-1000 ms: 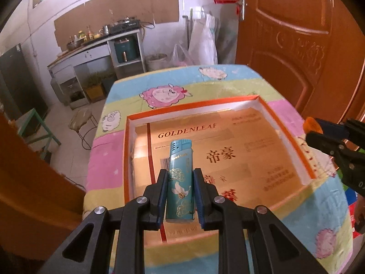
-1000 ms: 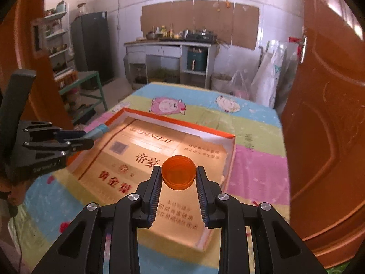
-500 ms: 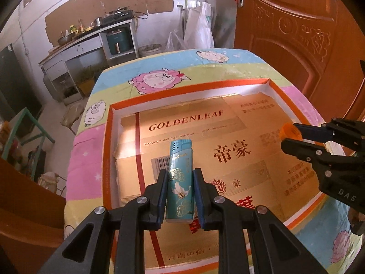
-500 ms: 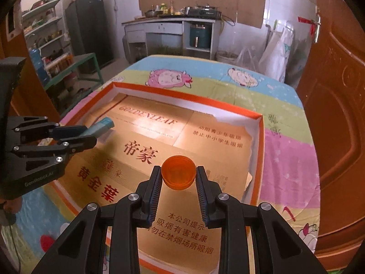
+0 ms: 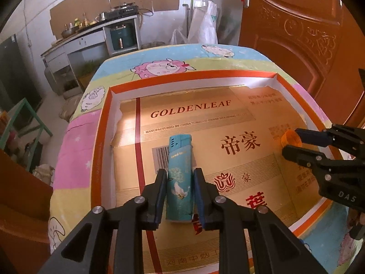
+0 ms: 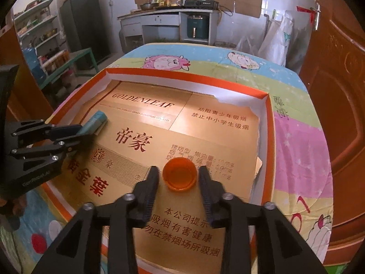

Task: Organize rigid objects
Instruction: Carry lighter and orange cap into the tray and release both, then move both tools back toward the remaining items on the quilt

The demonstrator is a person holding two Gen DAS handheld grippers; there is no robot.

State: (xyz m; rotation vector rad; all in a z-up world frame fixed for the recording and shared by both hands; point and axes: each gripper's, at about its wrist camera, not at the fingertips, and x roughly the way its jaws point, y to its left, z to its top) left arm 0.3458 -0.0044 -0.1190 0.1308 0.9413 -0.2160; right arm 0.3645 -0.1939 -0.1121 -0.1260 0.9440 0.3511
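Observation:
A teal lighter [image 5: 180,175] lies on the gold cardboard floor of an orange-rimmed tray [image 5: 182,78]. My left gripper [image 5: 179,171] straddles its lower half; its jaws are opening and a thin gap shows on each side. An orange bottle cap [image 6: 180,175] sits open side up on the same floor, towards the tray's right side. My right gripper [image 6: 178,167] stands around it, jaws opening and clear of the cap on both sides. The left wrist view shows the right gripper [image 5: 293,143] with the cap [image 5: 289,138]. The right wrist view shows the left gripper [image 6: 84,134] with the lighter [image 6: 98,118].
The tray rim [image 6: 182,75] fills most of a table covered by a cartoon-sheep cloth [image 5: 164,67]. A brown wooden door [image 5: 296,34] stands close on the right. A kitchen counter [image 6: 168,16], a dark fridge [image 6: 84,25] and a green stool [image 5: 25,114] lie beyond the table.
Both grippers came down into the tray. The left jaws parted from the lighter and the right jaws from the orange cap; both objects now rest on the tray floor.

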